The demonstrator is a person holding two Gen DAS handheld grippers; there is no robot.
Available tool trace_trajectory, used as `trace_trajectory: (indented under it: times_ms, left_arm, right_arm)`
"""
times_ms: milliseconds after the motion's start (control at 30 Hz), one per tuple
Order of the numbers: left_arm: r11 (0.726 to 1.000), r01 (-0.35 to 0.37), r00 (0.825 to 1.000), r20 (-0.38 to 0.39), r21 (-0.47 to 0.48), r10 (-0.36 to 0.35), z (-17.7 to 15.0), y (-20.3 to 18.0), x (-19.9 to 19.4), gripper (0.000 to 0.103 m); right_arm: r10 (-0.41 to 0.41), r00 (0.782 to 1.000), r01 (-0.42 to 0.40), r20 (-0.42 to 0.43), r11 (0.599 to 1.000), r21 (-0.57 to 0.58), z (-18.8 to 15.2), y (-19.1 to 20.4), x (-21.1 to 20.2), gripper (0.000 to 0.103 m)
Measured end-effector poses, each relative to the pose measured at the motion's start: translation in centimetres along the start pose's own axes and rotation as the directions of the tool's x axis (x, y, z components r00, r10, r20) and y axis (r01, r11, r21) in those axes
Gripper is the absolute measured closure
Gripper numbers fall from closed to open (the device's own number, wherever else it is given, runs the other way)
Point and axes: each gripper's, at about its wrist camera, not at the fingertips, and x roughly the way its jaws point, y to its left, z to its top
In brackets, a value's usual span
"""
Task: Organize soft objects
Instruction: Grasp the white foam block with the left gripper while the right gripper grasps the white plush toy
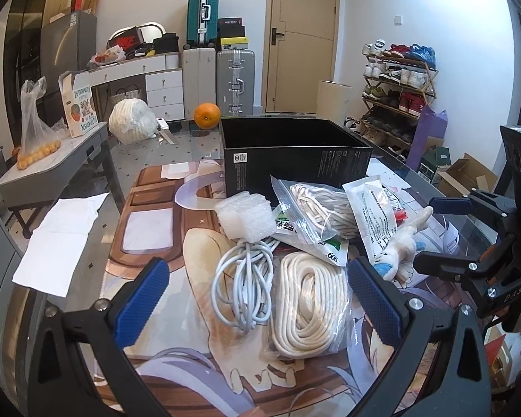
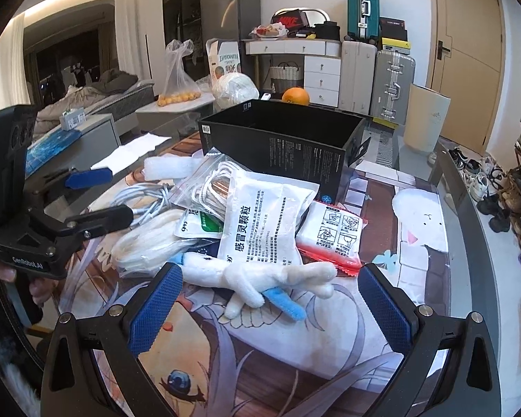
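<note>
My biggest worry is the open black cardboard box (image 1: 295, 153) at the back of the pile: it looks light and empty, so if I shove an item against its wall instead of dropping it in from above, I judge it could slide away across the glass table (image 1: 191, 142). Next down, the bagged coil of cream rope (image 1: 309, 305) sits between my left gripper (image 1: 257, 299) pads, touching the loose grey-white cable bundle (image 1: 243, 278); a careless close could catch cable loops and drag both, and the slick plastic may slip. The white medicine sachet (image 2: 260, 222) and the flat red-edged packet (image 2: 333, 234) overlap the heap, so lifting anything beneath would likely spill them. Smallest, the white plush toy with blue limbs (image 2: 260, 281) lies just ahead of my right gripper (image 2: 271, 305), partly under the sachet's edge; a pinch on one thin limb could let it dangle. Both grippers hang low over the mat, angled forward and down, jaws spread wide, gripping nothing.
</note>
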Motion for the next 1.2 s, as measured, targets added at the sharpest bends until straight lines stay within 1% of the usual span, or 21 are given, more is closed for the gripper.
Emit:
trace_trajectory:
  times_ms: [133, 300, 400, 467, 533, 667, 700, 800, 900, 1067, 1100, 1133, 1167, 1200]
  left_arm:
    - [1.0, 0.007, 1.0, -0.025, 0.004, -0.007, 0.2, 0.5, 0.3, 0.0]
    - [1.0, 0.02, 0.997, -0.069, -0.008, -0.02, 0.5, 1.7, 0.9, 0.0]
    - [1.0, -0.009, 0.995, -0.098, -0.001, 0.009, 0.7, 2.3, 1.6, 0.0]
    - [1.0, -0.005, 0.993, -0.12, 0.012, 0.006, 0.8, 2.3, 2.1, 0.0]
    - [1.0, 0.011, 0.989, -0.146, 0.025, -0.007, 0.8, 2.2, 2.8, 0.0]
    - [0.999, 0.034, 0.985, -0.167, 0.034, -0.028, 0.7, 2.0, 3.2, 0.0]
    - [0.999, 0.037, 0.985, -0.168, 0.036, -0.031, 0.8, 2.1, 3.3, 0.0]
    - [0.998, 0.048, 0.984, -0.172, 0.037, -0.041, 1.0, 2.1, 3.4, 0.0]
    - [0.998, 0.06, 0.984, -0.171, 0.028, -0.055, 1.1, 2.3, 3.4, 0.0]
    - [0.998, 0.063, 0.984, -0.166, 0.021, -0.059, 1.0, 2.4, 3.3, 0.0]
    - [0.998, 0.064, 0.984, -0.165, 0.019, -0.06, 1.0, 2.4, 3.3, 0.0]
    - [0.998, 0.064, 0.984, -0.165, 0.017, -0.06, 1.0, 2.4, 3.3, 0.0]
    - [0.998, 0.065, 0.984, -0.165, 0.017, -0.061, 1.0, 2.5, 3.3, 0.0]
    - [0.998, 0.067, 0.984, -0.164, 0.015, -0.064, 1.0, 2.5, 3.3, 0.0]
  right_arm:
    - [0.033, 0.999, -0.033, -0.03, 0.999, -0.003, 0.3, -0.4, 0.6, 0.0]
    - [0.044, 0.998, -0.045, -0.055, 0.999, -0.024, 0.7, -0.6, 1.3, 0.0]
    - [0.057, 0.996, -0.06, -0.068, 0.997, -0.04, 0.8, -0.5, 1.8, 0.0]
    - [0.067, 0.995, -0.071, -0.079, 0.996, -0.047, 0.9, -0.4, 2.0, 0.0]
    - [0.096, 0.992, -0.1, -0.087, 0.994, -0.049, 0.9, -0.3, 2.1, 0.0]
    - [0.153, 0.982, -0.16, -0.109, 0.985, -0.062, 0.5, 0.4, 1.8, 0.001]
    - [0.165, 0.979, -0.174, -0.119, 0.982, -0.067, 0.3, 0.6, 1.7, 0.002]
    - [0.179, 0.974, -0.192, -0.138, 0.977, -0.088, 0.1, 1.1, 1.6, 0.014]
    - [0.192, 0.968, -0.211, -0.159, 0.971, -0.114, 0.1, 1.3, 1.5, 0.015]
    - [0.124, 0.979, -0.154, -0.164, 0.971, -0.184, 1.1, 1.9, 2.5, 0.016]
    - [0.123, 0.979, -0.155, -0.165, 0.969, -0.194, 1.3, 2.0, 2.7, 0.021]
    - [0.126, 0.978, -0.16, -0.167, 0.965, -0.209, 1.5, 2.2, 3.0, 0.032]
    - [0.124, 0.977, -0.162, -0.172, 0.961, -0.224, 1.6, 2.4, 3.2, 0.036]
    - [0.109, 0.979, -0.151, -0.174, 0.957, -0.248, 1.6, 2.7, 3.5, 0.036]
